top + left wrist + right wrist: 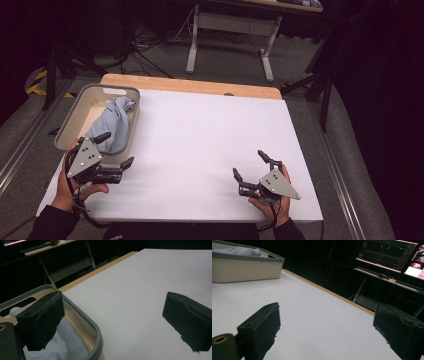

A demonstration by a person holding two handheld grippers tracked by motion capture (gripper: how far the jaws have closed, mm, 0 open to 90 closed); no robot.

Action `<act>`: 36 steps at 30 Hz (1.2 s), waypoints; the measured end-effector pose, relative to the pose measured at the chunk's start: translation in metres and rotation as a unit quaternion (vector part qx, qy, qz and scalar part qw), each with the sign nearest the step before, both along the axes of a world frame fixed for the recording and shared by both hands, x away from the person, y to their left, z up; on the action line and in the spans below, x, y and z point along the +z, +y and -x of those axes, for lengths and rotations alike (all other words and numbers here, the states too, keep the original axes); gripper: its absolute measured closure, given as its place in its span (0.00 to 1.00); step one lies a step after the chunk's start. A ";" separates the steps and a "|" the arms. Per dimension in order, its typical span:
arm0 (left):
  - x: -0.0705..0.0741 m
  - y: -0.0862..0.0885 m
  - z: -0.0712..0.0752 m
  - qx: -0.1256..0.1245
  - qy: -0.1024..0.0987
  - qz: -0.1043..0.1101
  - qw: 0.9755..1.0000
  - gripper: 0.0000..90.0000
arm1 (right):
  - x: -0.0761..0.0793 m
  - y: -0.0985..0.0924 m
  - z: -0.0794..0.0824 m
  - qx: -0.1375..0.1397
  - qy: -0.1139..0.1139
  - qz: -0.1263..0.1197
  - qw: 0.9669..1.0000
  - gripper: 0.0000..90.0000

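A beige bin with a grey rim point(85, 92) stands at the table's left edge, and a crumpled light blue cloth point(112, 125) lies inside it. My left gripper point(115, 150) is open at the bin's near right corner, one jaw over the cloth and the other over the white table top. In the left gripper view the cloth point(65, 342) lies under the left jaw, inside the bin rim point(96, 332). My right gripper point(248, 164) is open over the table's near right part, nothing between its jaws. The right gripper view has the bin point(244, 267) far off at the upper left.
The white table top point(200, 135) has a wooden strip point(190, 85) along its far edge. Beyond it stand a desk frame point(230, 35) and cables on the floor. Lit monitors point(392, 255) are off the table in the right gripper view.
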State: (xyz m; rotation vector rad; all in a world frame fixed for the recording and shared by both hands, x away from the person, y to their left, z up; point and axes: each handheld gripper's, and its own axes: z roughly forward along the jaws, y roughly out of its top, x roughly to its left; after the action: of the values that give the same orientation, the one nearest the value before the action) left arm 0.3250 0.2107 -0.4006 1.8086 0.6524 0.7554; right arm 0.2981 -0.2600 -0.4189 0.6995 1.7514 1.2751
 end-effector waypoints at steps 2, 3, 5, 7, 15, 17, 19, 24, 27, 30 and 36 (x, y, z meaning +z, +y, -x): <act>0.000 -0.001 0.001 -0.001 -0.001 -0.001 1.000 0.05 | 0.001 -0.001 0.001 0.000 -0.002 0.000 1.000 0.08; -0.001 -0.002 0.002 -0.002 -0.001 -0.002 1.000 0.05 | 0.001 -0.001 0.001 -0.001 -0.003 0.000 1.000 0.08; -0.002 -0.003 0.003 -0.003 -0.002 -0.004 1.000 0.05 | 0.002 -0.001 0.001 -0.002 -0.005 -0.002 1.000 0.08; -0.003 -0.005 0.004 -0.006 -0.002 -0.008 1.000 0.06 | 0.002 -0.001 0.001 -0.002 -0.006 -0.001 1.000 0.08; -0.008 -0.011 0.009 -0.014 -0.003 -0.019 1.000 0.06 | 0.003 -0.003 0.002 -0.001 -0.008 0.001 1.000 0.08; -0.008 -0.011 0.009 -0.015 -0.002 -0.018 1.000 0.06 | 0.003 -0.003 0.002 -0.001 -0.007 -0.002 1.000 0.08; -0.009 -0.011 0.009 -0.015 -0.001 -0.017 1.000 0.06 | 0.003 -0.003 0.002 -0.002 -0.007 -0.002 1.000 0.08; -0.007 -0.009 0.007 -0.011 0.001 -0.017 1.000 0.06 | 0.003 -0.003 0.002 -0.001 -0.006 -0.001 1.000 0.08; -0.002 -0.004 0.002 -0.002 0.005 -0.011 1.000 0.05 | 0.003 -0.003 0.001 -0.002 -0.004 0.000 1.000 0.08; 0.004 0.003 -0.005 0.014 0.010 -0.003 1.000 0.05 | 0.002 -0.002 0.001 -0.002 -0.002 -0.001 1.000 0.08; 0.019 0.017 -0.027 0.041 0.030 0.001 0.999 0.04 | 0.002 -0.003 -0.001 -0.002 0.007 0.002 1.000 0.08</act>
State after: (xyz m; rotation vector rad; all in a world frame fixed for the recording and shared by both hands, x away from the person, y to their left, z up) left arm 0.3523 0.2274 -0.3821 1.8172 0.7702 0.7558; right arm 0.2989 -0.2627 -0.4173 0.7100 1.7620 1.2681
